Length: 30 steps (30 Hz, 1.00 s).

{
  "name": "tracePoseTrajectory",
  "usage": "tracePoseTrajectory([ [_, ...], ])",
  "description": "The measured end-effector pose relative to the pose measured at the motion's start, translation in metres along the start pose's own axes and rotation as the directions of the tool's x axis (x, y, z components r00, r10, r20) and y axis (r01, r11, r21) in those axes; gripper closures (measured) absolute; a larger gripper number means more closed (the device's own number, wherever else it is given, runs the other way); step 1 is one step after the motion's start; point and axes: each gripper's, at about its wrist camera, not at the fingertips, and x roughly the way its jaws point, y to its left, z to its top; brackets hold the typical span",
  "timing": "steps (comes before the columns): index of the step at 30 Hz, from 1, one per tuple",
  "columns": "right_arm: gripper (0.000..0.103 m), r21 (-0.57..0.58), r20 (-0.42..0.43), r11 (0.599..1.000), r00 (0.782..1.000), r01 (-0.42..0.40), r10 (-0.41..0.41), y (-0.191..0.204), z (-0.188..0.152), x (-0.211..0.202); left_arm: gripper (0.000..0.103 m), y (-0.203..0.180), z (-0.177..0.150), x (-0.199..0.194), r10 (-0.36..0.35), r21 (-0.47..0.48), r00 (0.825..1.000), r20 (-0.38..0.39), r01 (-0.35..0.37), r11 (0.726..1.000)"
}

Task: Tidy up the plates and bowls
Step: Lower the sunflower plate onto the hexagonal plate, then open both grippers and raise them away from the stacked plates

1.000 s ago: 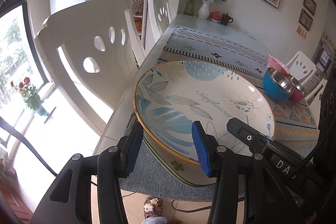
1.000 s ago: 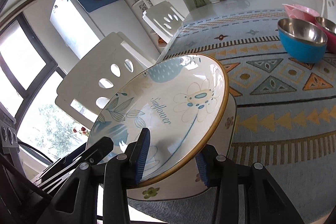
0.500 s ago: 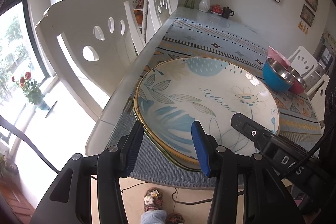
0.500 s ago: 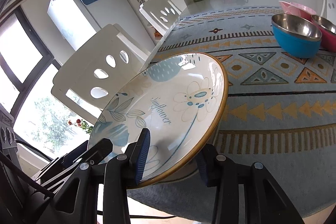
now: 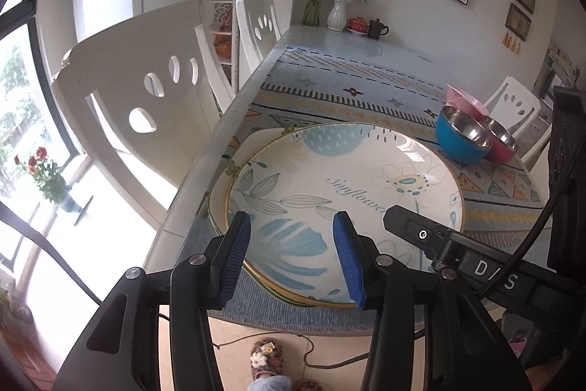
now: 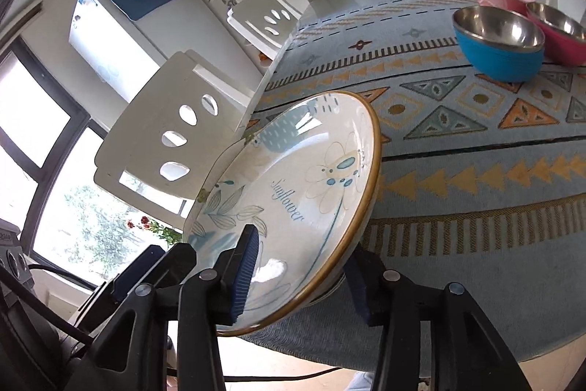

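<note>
Stacking is ending: the left gripper [image 5: 291, 259] is hovering slack, gripping nothing, over the near rim of the round cream ceramic plate with blue leaves and a gold edge [image 5: 329, 178]. That plate is resting on a second cream plate [image 5: 252, 139] at the near left of the patterned blue mat [image 6: 476, 171]. The right gripper [image 6: 300, 277] is straddling the rim, its jaws having just been opening and seemingly letting go. Next, I judge, it is needing to back away without dragging the plate. The lower plate is showing only an edge, and the upper plate is hiding the right gripper's far pad.
</note>
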Motion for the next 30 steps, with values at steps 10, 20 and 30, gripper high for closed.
tracePoseTrajectory([
  [10,0.040,-0.004,-0.059,1.000,0.998,0.015,-0.015,-0.003,0.003,-0.009,0.059,-0.003,0.005,-0.014,-0.028,-0.014,0.996,-0.088,0.027,1.000],
  [20,0.034,0.084,-0.046,0.993,0.996,0.081,-0.078,-0.038,0.001,-0.080,0.059,-0.071,-0.002,-0.022,-0.311,-0.059,0.906,-0.288,0.308,0.950],
  [30,0.034,0.339,0.078,0.889,0.932,0.309,-0.354,-0.111,0.007,-0.200,0.058,-0.195,0.043,-0.021,-0.530,0.233,0.758,-0.380,0.633,0.738],
])
